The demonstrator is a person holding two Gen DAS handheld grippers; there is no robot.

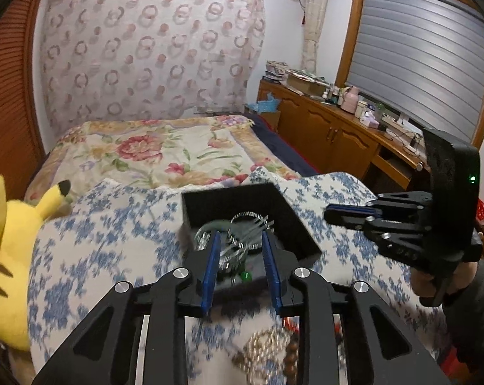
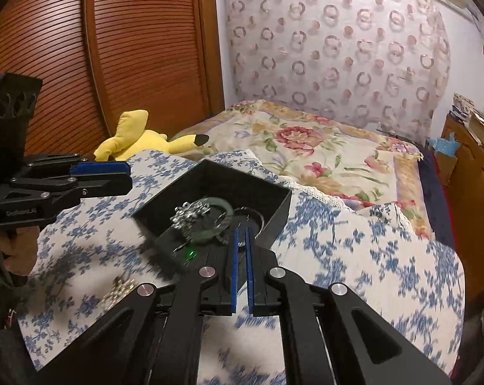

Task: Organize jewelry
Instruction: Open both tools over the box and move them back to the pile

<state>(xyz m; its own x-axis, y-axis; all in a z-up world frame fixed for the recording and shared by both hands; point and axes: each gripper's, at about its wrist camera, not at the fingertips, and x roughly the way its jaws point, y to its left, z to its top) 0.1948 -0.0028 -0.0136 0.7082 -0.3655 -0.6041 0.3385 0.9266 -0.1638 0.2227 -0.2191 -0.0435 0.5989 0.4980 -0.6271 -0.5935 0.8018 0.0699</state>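
Box: open black square box (image 1: 283, 211) is sitting at frame centre on blue-flowered white cloth (image 1: 113, 240).
Jewelry: silvery rings and green bangle (image 2: 210, 221) are lying inside the box.
Left gripper (image 1: 238, 240): blue fingers are standing apart, pinching nothing, over the jewelry.
Right gripper (image 2: 242, 234): fingers are pressing together, nothing visibly between them.
Loose pieces: gold chain (image 2: 120, 288) is lying lower left.

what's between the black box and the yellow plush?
Only blue-flowered white cloth: nothing lies on the stretch from the black box to the yellow plush. Left wrist view shows it best; in the right wrist view the left gripper overhangs part.
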